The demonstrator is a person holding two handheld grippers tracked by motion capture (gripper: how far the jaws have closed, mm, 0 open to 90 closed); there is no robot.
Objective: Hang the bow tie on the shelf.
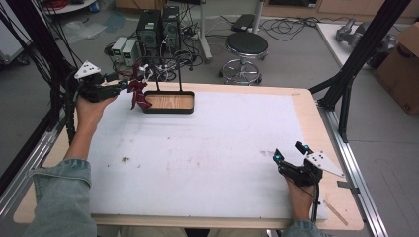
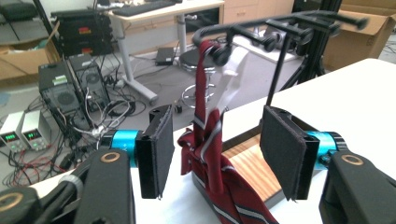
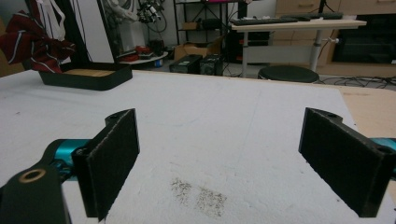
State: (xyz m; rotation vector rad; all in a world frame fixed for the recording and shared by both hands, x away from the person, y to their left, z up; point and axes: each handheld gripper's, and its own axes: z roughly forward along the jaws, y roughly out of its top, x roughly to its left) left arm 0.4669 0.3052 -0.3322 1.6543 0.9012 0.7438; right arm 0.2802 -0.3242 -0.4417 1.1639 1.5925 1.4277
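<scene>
A dark red striped tie [image 1: 138, 91] [image 2: 210, 154] hangs from a hook of the black rack [image 1: 168, 102] at the table's far left, and its lower part bunches on the edge of the rack's wooden base [image 2: 247, 163]. My left gripper [image 1: 123, 85] [image 2: 215, 154] is level with the tie. Its jaws stand on either side of the cloth, apart from it, so it is open. A white strip [image 2: 233, 70] hangs beside the tie. My right gripper [image 1: 289, 150] [image 3: 229, 158] rests at the table's near right, open and with nothing between its fingers. The tie [image 3: 32, 42] and rack base [image 3: 84, 77] lie far off in its view.
A white mat [image 1: 207, 148] covers the table, with small dark stains [image 1: 126, 159]. Behind the table stand a round stool [image 1: 246, 47] and computer towers [image 1: 158, 27] among cables. A black frame post [image 1: 346, 94] rises at the table's right edge.
</scene>
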